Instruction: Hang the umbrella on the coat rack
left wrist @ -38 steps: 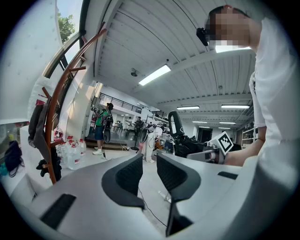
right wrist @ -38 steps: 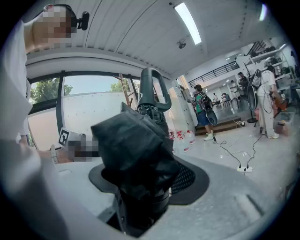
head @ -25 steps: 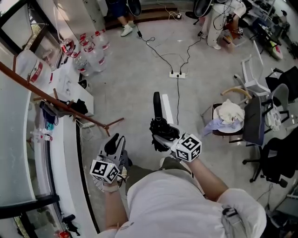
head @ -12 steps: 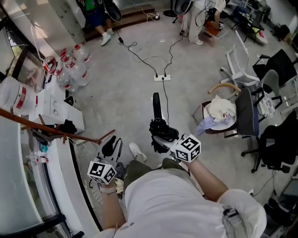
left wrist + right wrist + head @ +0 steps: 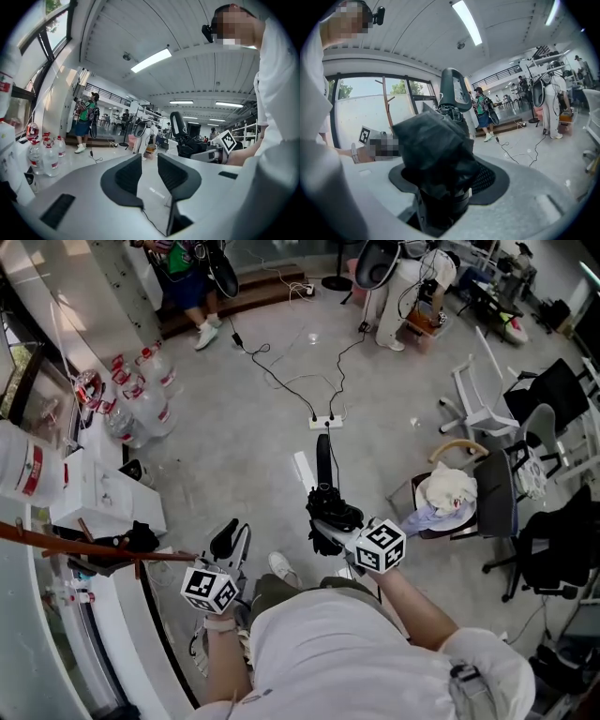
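Open floor (image 5: 248, 479) between umbrella (image 5: 329, 518), coat rack (image 5: 84, 547)

A folded black umbrella (image 5: 436, 145) is seen clamped between the jaws of the right gripper (image 5: 446, 182), with its handle (image 5: 456, 91) raised toward 12 o'clock. At 9 o'clock a marker cube (image 5: 365, 136) is seen before a window (image 5: 361, 101). A wooden coat rack (image 5: 387, 110) is seen at 10 o'clock. A person in a green top (image 5: 480, 112) is seen at 2 o'clock, and cables (image 5: 520, 145) are laid across the floor at 3 o'clock.
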Demonstrator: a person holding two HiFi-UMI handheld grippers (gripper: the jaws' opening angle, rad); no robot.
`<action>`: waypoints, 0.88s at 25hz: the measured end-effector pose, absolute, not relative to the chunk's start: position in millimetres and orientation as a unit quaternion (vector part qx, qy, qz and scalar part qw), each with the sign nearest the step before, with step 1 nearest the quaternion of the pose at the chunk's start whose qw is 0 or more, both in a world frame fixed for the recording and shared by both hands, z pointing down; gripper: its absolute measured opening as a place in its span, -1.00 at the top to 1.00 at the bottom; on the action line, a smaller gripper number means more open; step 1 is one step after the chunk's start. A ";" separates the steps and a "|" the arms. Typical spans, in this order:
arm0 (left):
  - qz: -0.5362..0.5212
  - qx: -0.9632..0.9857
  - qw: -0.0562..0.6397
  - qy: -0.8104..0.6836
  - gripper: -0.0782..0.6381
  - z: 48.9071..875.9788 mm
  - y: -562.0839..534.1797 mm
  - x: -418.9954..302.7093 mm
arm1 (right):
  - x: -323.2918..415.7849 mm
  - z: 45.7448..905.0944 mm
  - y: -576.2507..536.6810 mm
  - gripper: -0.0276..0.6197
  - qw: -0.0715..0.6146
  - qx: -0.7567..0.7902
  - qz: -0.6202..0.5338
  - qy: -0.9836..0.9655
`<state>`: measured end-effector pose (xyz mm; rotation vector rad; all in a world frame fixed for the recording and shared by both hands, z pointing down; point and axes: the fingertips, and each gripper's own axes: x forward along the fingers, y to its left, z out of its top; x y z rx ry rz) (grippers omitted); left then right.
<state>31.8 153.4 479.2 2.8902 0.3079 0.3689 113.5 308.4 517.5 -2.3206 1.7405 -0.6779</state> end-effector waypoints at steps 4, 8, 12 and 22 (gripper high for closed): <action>0.121 0.978 0.121 0.119 0.53 483.3 109.8 61.6 | 140.0 517.8 256.3 0.12 0.073 -0.780 -0.231 0.576; 0.115 0.977 0.121 0.131 0.53 481.2 69.9 81.8 | 157.8 509.9 209.8 0.12 0.066 -0.785 -0.228 0.572; 0.112 0.977 0.129 0.127 0.53 482.8 38.3 84.9 | 162.4 502.1 173.5 0.12 0.053 -0.786 -0.226 0.573; 0.115 0.977 0.152 0.091 0.53 496.3 12.2 68.1 | 174.4 506.4 121.7 0.12 0.037 -0.760 -0.239 0.603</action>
